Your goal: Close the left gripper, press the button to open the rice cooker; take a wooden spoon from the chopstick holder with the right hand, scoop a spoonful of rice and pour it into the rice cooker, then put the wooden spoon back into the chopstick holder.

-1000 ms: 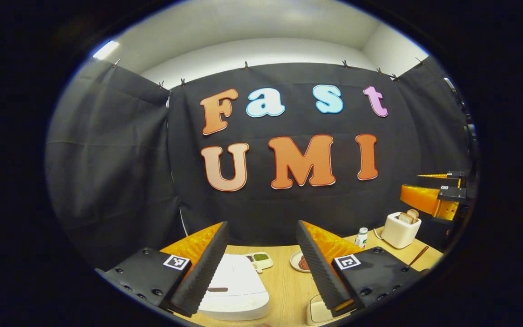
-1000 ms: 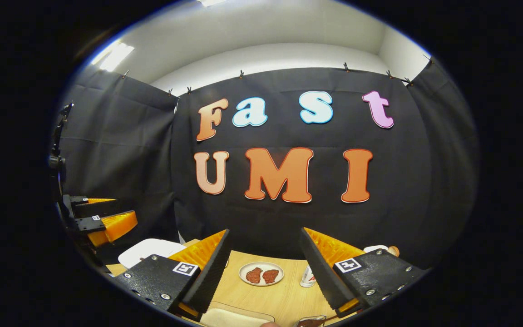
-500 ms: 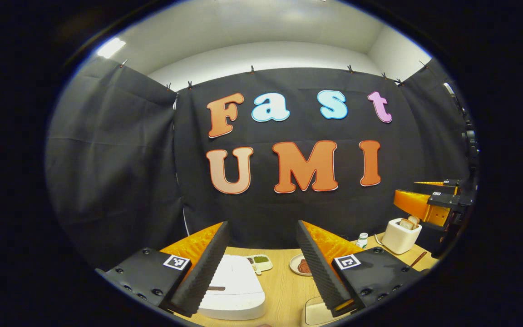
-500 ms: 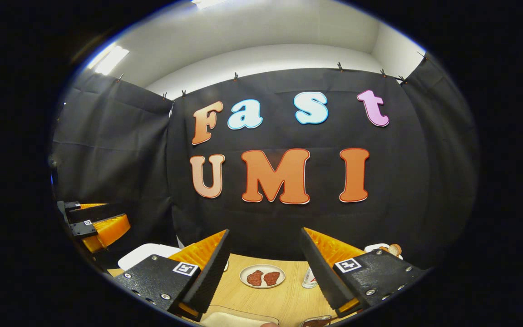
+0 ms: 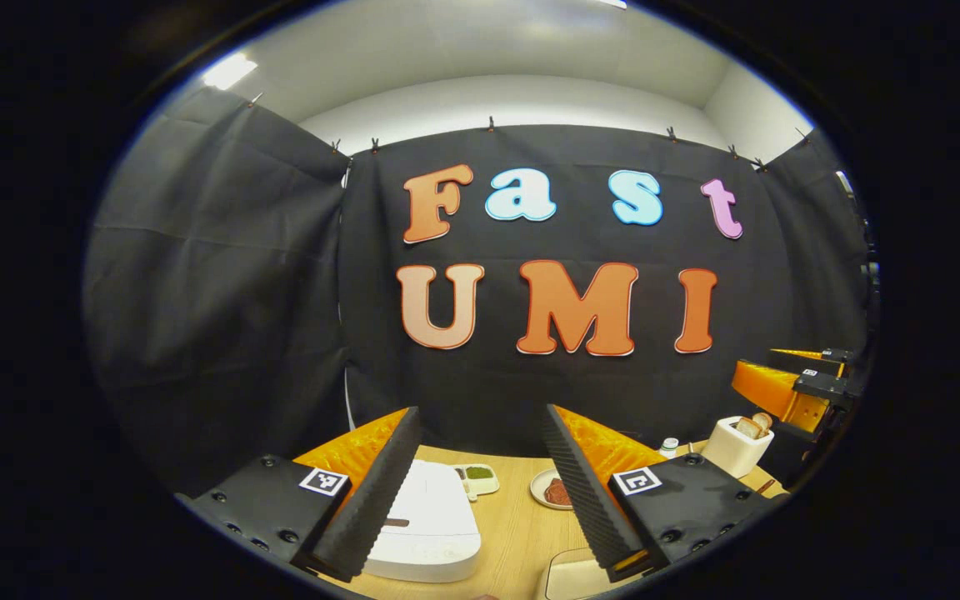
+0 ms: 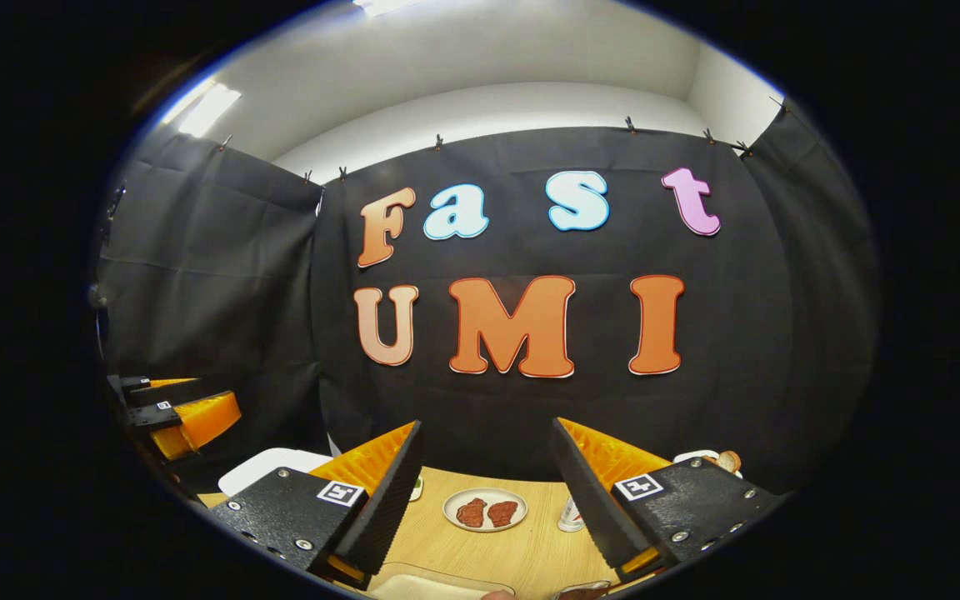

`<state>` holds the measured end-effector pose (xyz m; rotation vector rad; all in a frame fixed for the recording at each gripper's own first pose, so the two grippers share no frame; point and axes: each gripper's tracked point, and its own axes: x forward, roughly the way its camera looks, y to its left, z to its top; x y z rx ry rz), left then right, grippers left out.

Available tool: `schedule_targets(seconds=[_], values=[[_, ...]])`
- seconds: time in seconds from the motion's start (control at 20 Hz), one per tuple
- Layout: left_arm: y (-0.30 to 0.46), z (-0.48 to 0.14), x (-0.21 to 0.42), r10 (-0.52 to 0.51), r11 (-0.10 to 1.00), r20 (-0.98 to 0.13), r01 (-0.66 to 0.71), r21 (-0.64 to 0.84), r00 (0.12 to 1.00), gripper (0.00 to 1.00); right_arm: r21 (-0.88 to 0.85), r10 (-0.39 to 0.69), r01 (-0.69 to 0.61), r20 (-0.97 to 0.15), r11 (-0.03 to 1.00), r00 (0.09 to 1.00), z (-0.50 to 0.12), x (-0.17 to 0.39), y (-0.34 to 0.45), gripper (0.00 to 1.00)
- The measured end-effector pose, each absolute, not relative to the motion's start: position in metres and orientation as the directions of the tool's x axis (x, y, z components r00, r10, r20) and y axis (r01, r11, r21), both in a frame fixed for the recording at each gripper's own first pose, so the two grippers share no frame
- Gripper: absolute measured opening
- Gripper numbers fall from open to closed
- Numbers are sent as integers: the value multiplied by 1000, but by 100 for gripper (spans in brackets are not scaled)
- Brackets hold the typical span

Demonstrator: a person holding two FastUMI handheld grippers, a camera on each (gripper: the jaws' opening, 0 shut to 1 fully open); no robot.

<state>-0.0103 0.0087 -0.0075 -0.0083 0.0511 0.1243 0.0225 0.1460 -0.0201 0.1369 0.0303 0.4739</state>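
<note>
The white rice cooker (image 5: 428,523) stands on the wooden table (image 5: 522,525) with its lid down, just beyond my left gripper's left finger. My left gripper (image 5: 480,412) is held above the table, open, with nothing between its fingers. In the right gripper view the cooker (image 6: 273,465) lies at the left, behind my right gripper's left finger. My right gripper (image 6: 487,425) is open and empty too. Each gripper shows at the edge of the other's view, the right gripper (image 5: 753,365) at far right and the left gripper (image 6: 217,393) at far left.
A plate with two brown pieces of meat (image 6: 487,510) sits mid-table, a small can (image 6: 568,513) beside it. A small tray with green filling (image 5: 477,475), a little bottle (image 5: 668,446) and a cream toaster with bread (image 5: 734,446) stand farther back. A pale container (image 6: 430,585) lies near.
The left gripper view has swung slightly leftward, so the wall and toaster have slid right and down in it. The right gripper has barely moved. Both grippers stay open.
</note>
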Motion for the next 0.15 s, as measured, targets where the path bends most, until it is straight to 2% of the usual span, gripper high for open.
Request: schedule_targets(seconds=[0.15], values=[[8, -11, -8, 130, 991, -67, -132, -28, 989, 99, 136, 456, -453, 6, 881, 890, -20, 23, 145, 94]])
